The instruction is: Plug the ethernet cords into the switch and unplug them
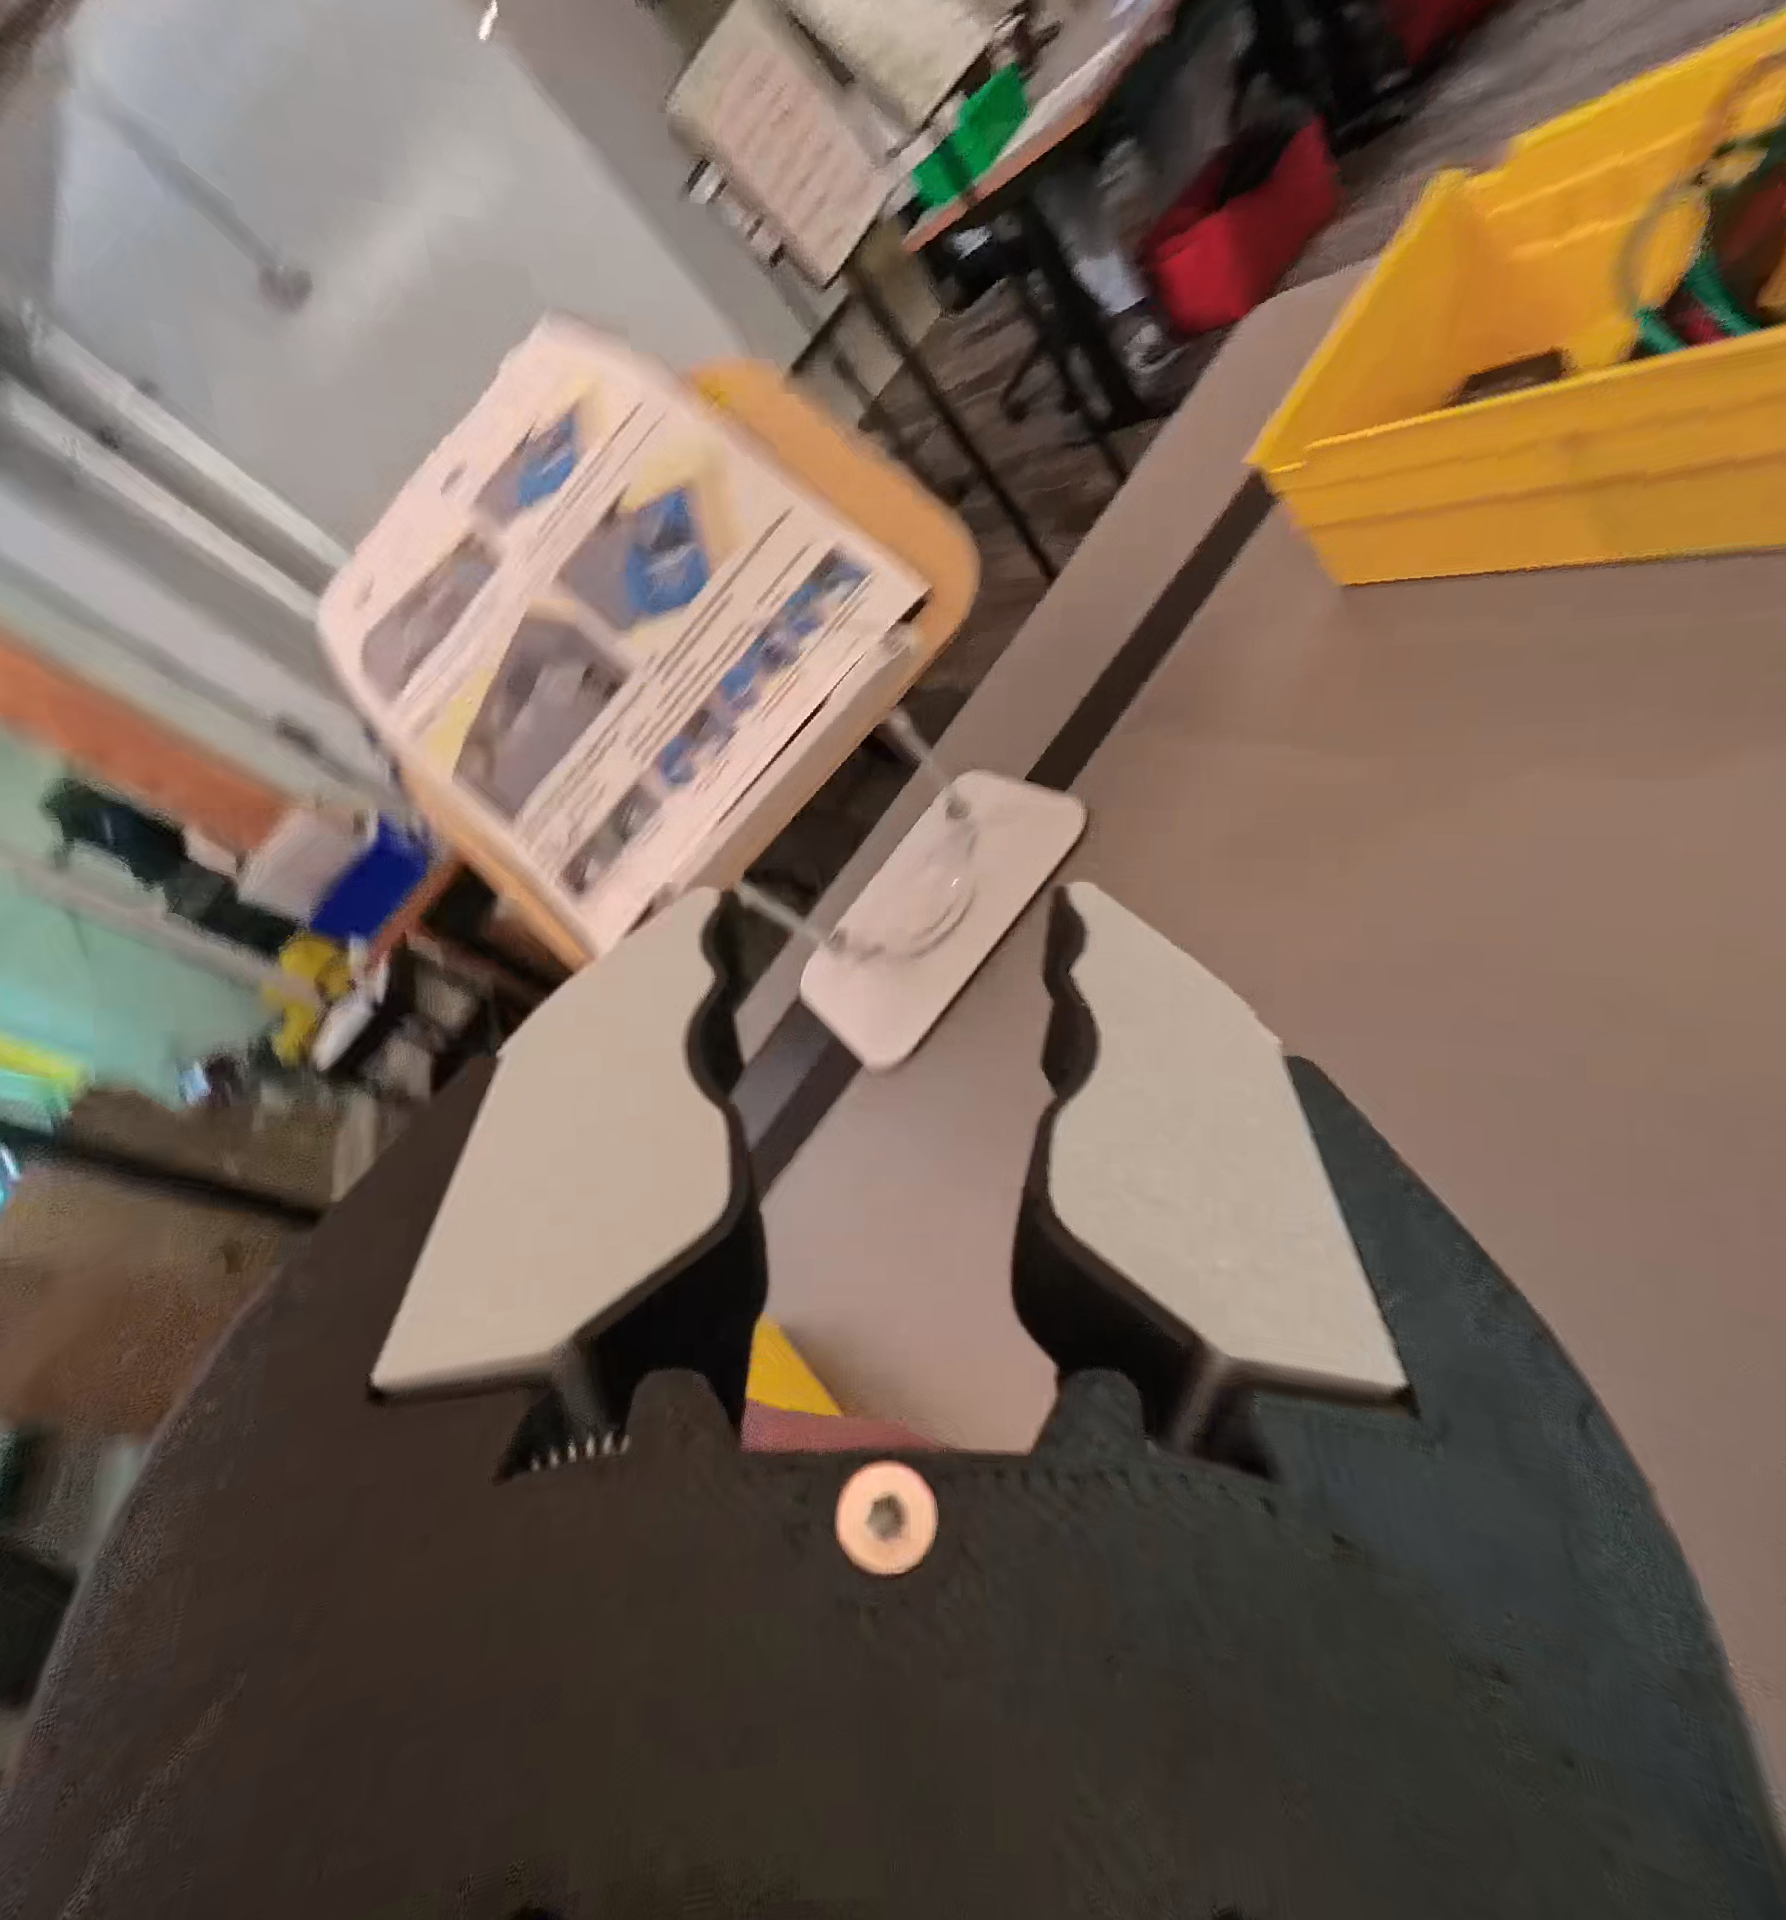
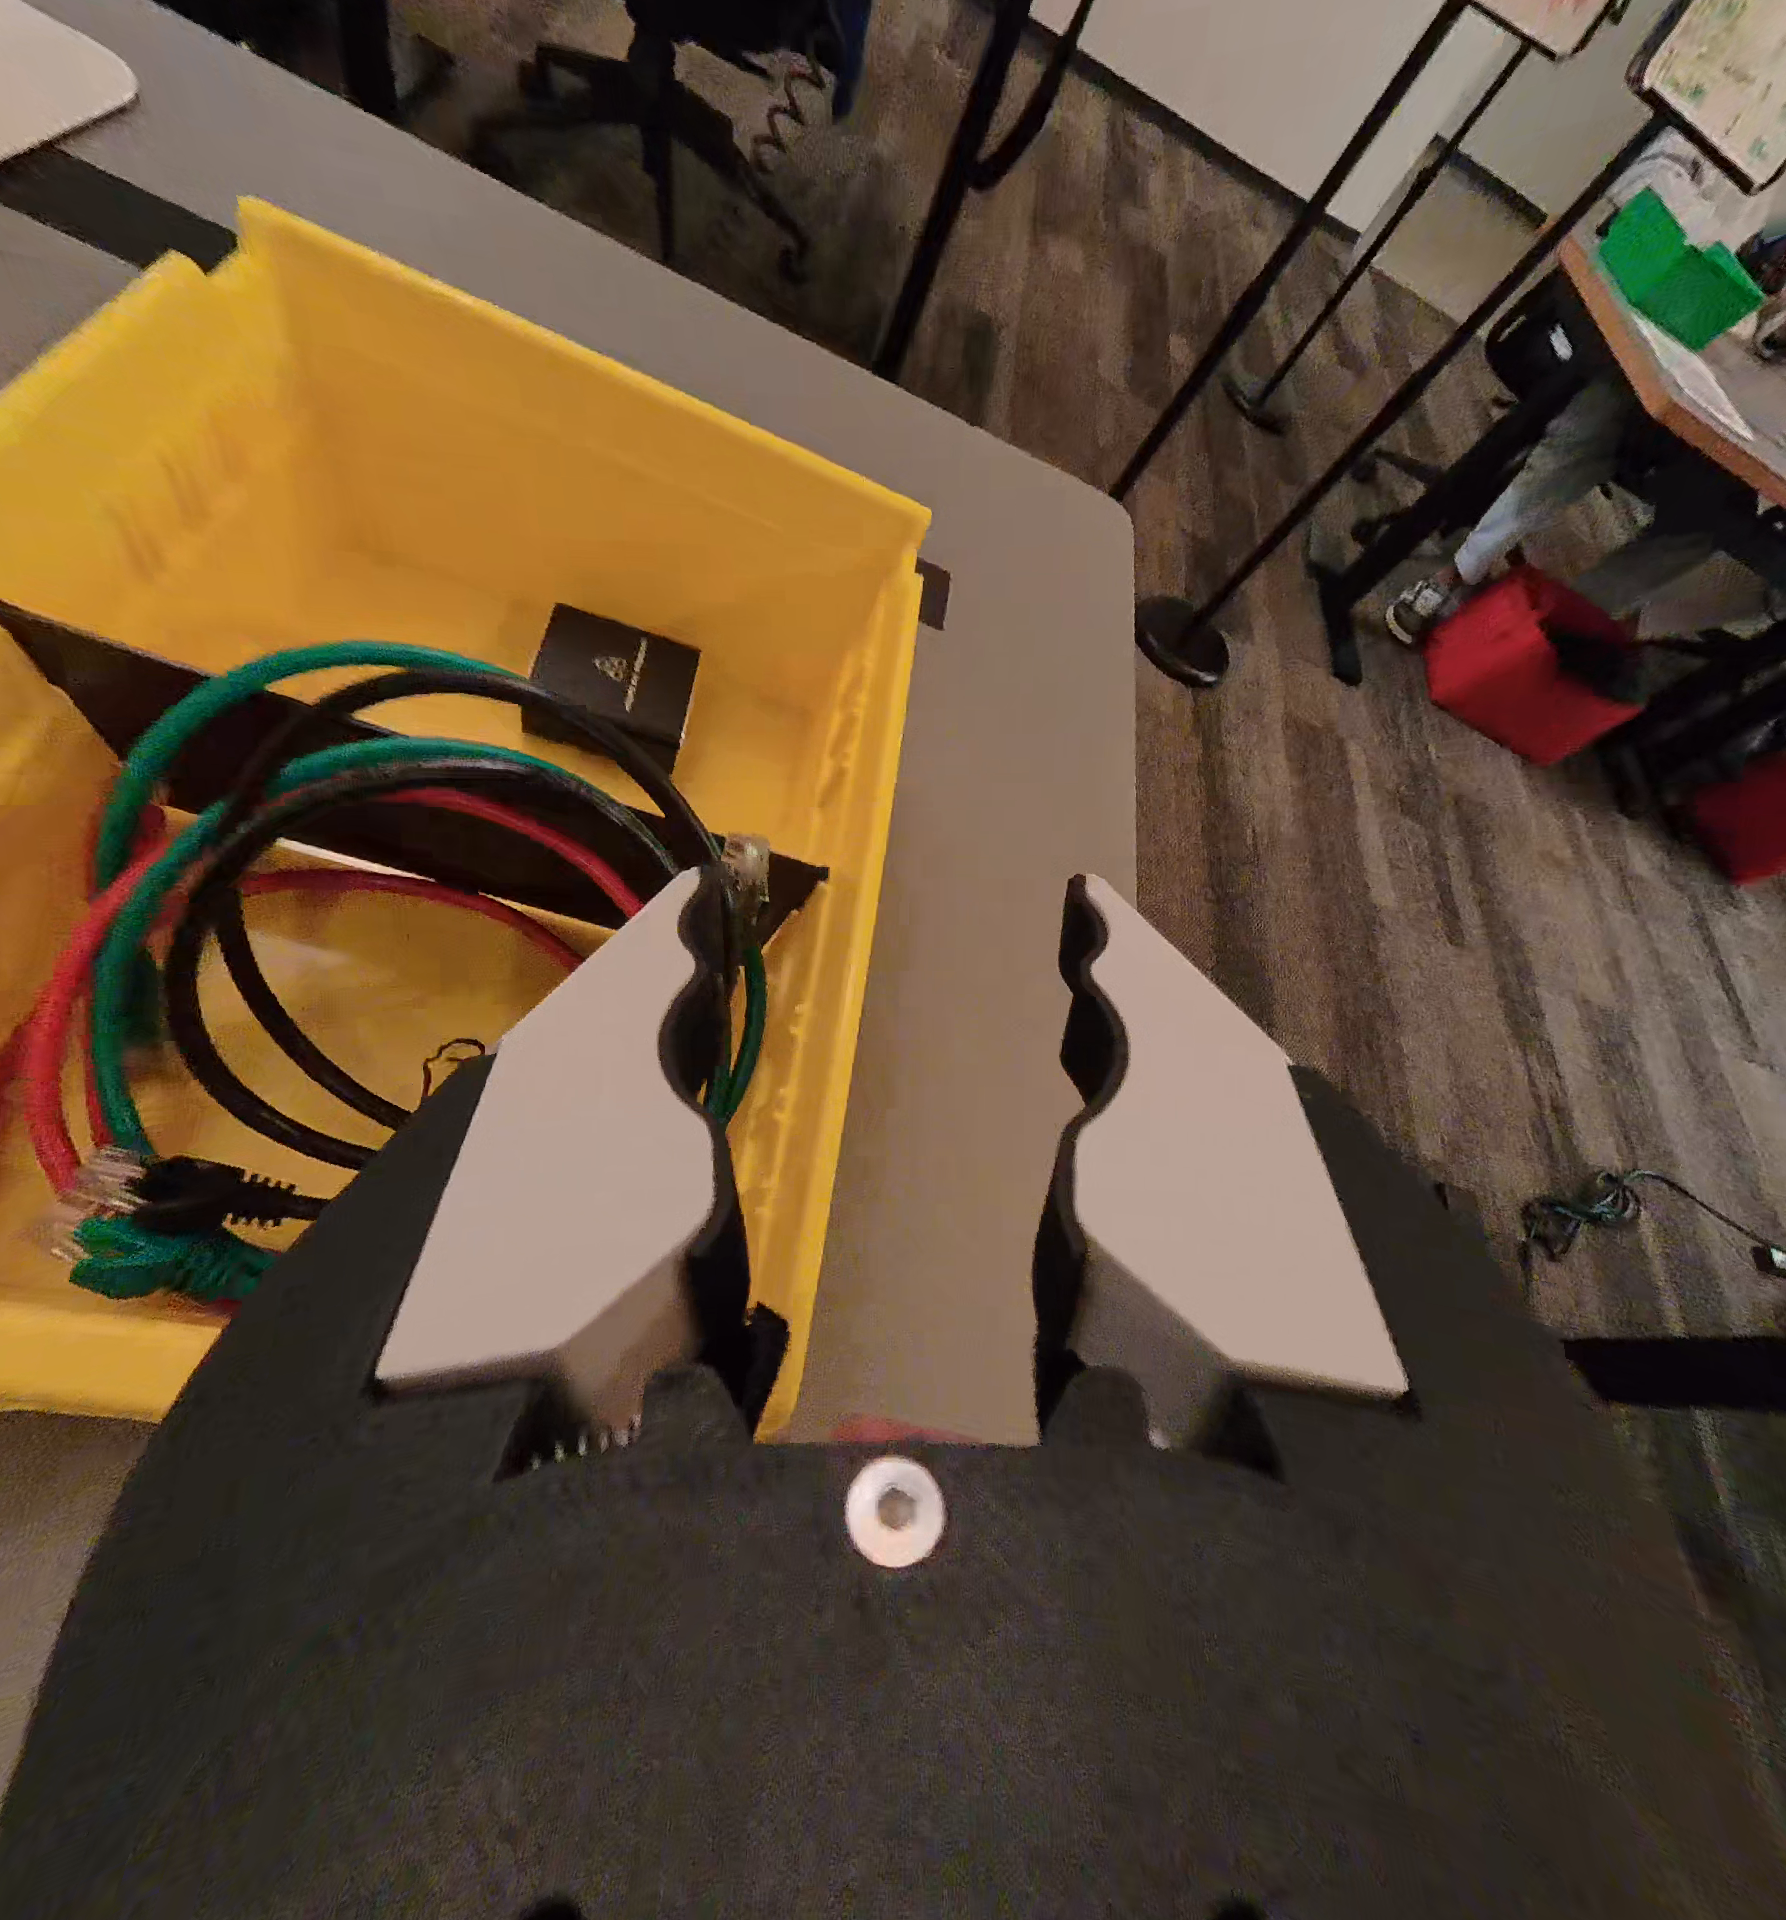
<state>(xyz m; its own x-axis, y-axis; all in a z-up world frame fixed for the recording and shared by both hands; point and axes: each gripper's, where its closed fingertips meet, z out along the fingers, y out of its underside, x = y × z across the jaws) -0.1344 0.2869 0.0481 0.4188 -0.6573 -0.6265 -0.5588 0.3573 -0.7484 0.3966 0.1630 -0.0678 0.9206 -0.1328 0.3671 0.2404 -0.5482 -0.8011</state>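
Task looked unstarted; both the left gripper [image 1: 894, 914] and right gripper [image 2: 884, 904] were open and empty; ethernet cords [image 2: 276, 883] and switch [image 2: 614, 686] lay unconnected in the yellow bin [image 2: 847, 831].

A grey table [image 2: 1014, 727] carries a yellow bin [image 2: 515, 436] near its corner; well away from the bin stands a clear-stemmed sign stand [image 1: 946, 914].

Three ethernet cords, green [image 2: 182, 717], black [image 2: 598, 774] and red [image 2: 63, 997], are seen coiled together in a loose tangle. One clear plug [image 2: 747, 862] on the green cord is raised at the far right of the coil; other plug ends [image 2: 141, 1195] are gathered at the near left. A small black box, the switch [image 2: 614, 686], is lying flat just beyond the coil, with none of the cords plugged into it.
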